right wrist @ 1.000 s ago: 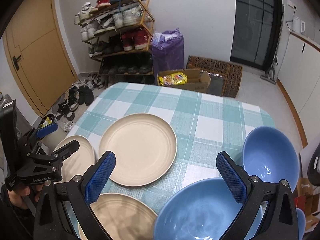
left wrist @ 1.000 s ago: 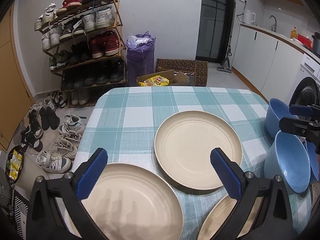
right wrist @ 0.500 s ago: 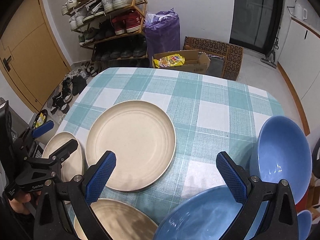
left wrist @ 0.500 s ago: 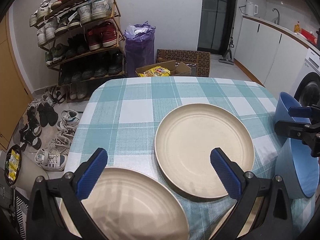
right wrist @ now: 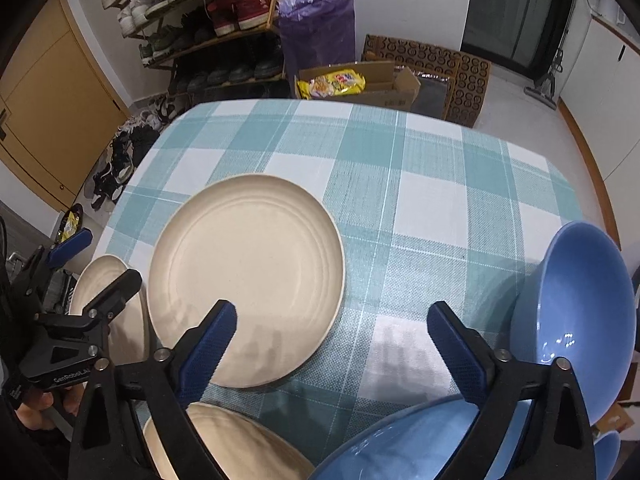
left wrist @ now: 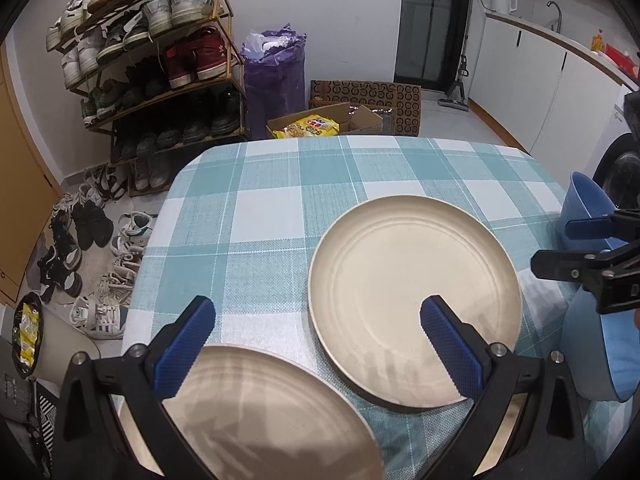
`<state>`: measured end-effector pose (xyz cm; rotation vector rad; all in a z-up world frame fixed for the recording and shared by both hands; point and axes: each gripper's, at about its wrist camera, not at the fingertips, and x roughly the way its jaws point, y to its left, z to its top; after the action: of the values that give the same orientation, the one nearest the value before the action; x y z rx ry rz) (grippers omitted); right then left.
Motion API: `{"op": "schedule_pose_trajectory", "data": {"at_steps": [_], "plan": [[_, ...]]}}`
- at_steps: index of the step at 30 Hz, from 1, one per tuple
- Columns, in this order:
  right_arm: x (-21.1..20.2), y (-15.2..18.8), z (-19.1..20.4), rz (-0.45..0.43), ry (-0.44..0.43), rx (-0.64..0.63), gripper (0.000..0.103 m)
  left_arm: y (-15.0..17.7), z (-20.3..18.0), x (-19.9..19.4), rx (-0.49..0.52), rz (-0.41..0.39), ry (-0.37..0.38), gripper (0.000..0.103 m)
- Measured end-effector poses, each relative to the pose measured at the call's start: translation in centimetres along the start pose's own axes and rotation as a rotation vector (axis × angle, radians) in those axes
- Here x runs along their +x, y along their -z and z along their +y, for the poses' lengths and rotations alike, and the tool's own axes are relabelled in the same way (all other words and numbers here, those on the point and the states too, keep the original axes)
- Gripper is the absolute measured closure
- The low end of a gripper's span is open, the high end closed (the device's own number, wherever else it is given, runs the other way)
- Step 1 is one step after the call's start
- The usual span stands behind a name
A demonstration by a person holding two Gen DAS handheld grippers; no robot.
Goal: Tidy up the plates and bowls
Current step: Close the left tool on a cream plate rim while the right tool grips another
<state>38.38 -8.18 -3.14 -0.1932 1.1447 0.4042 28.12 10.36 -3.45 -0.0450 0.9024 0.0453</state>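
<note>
Below, empty cream plates (right wrist: 246, 276), empty blue bowls (right wrist: 576, 320), left tongs (left wrist: 316, 346) wide, right tongs (right wrist: 332, 344) narrowing, both gripping nothing

A checked teal-and-white counter (left wrist: 280, 208) holds two cream plates: one plate (left wrist: 412, 300) at centre right, another plate (left wrist: 272, 416) nearest the camera. The left tool (left wrist: 316, 344) hangs above them, blue pads wide apart, gripping nothing. A shoe rack (left wrist: 152, 64) stands behind.

tablecloth (right wrist: 420, 184): teal-and-white check | plates (right wrist: 248, 276): cream | bowls (right wrist: 576, 320): blue | gripper pads (left wrist: 448, 344): blue | bag (right wrist: 320, 20): purple
</note>
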Motion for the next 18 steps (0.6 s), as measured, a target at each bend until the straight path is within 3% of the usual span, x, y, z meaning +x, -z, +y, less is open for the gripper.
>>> {"op": "schedule_pose_trajectory", "data": {"at_steps": [6, 8, 14, 17, 18], "plan": [[2.1, -0.2, -0.1, 0.069, -0.016, 0.011, 0.018, 0.2, 0.5, 1.3, -0.025, 0.045, 0.009, 0.005], [2.7, -0.3, -0.1, 0.087, -0.033, 0.019, 0.024, 0.3, 0.6, 1.7, -0.035, 0.064, 0.020, 0.014], [3.8, -0.4, 0.0, 0.114, -0.041, 0.018, 0.031, 0.5, 0.2, 2.6, -0.022, 0.095, 0.034, 0.017], [4.5, -0.5, 0.1, 0.137, -0.048, 0.015, 0.044, 0.5, 0.0, 2.9, -0.011, 0.103, 0.045, 0.035], [4.7, -0.4, 0.1, 0.143, -0.051, 0.017, 0.045, 0.5, -0.1, 3.1, -0.008, 0.114, 0.047, 0.035]]}}
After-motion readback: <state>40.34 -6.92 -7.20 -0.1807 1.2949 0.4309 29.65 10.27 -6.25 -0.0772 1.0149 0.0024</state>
